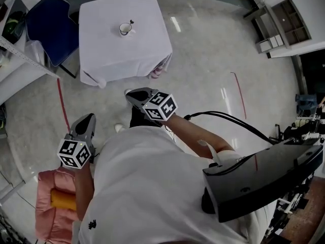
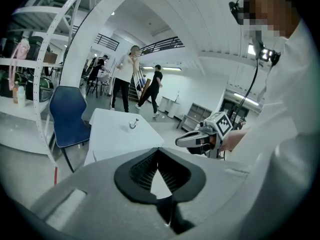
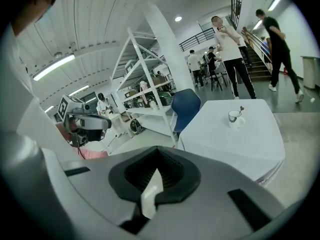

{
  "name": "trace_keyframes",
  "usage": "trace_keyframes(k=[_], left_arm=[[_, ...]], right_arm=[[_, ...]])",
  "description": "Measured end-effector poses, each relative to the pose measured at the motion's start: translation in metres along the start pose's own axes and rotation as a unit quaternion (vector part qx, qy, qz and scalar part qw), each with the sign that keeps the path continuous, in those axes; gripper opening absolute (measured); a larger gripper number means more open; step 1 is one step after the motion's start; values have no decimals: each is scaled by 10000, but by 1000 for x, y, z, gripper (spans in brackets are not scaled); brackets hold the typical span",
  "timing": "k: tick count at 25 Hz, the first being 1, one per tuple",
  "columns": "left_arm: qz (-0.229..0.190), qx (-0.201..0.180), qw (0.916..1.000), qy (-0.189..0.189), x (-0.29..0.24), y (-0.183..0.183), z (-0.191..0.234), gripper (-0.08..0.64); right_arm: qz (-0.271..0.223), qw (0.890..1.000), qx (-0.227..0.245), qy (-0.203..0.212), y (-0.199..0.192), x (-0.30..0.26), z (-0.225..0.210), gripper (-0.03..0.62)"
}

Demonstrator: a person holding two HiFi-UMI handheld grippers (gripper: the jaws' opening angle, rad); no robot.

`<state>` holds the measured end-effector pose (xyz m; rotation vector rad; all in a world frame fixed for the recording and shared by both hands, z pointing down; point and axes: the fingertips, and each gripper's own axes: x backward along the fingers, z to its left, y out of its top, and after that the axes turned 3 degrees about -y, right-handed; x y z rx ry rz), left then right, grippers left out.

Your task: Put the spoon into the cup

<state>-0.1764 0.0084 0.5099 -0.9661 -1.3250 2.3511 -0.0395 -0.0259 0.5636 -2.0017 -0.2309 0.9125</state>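
Observation:
A white cup [image 1: 125, 29] stands on the white-clothed table [image 1: 111, 55], and the dark spoon [image 1: 131, 22] leans inside it with its handle up. The cup [image 3: 234, 116] and spoon [image 3: 241, 109] also show in the right gripper view, and the cup [image 2: 133, 124] is small and far in the left gripper view. Both grippers hang in front of the person's body, well short of the table. My left gripper [image 1: 87, 117] is shut with nothing in it. My right gripper [image 1: 131, 92] is also shut and empty, its jaws [image 3: 157, 156] pointing toward the table.
A blue chair [image 1: 48, 22] stands left of the table beside white shelving [image 1: 15, 60]. A pink padded seat [image 1: 53, 202] is by the person's left side. A black device [image 1: 264, 179] sits at the right. Several people [image 2: 122, 79] stand beyond the table.

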Motion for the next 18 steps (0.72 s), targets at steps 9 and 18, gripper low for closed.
trace_keyframes(k=[9,18], left_arm=[[27,6,10000,-27,-13,6,1,11],[178,5,9995,-249,-58,14,-18,10]], right_arm=[[27,10000,-26,20,0,0,-11,8],[32,9997,-162,-155,-3,29,-53,8]])
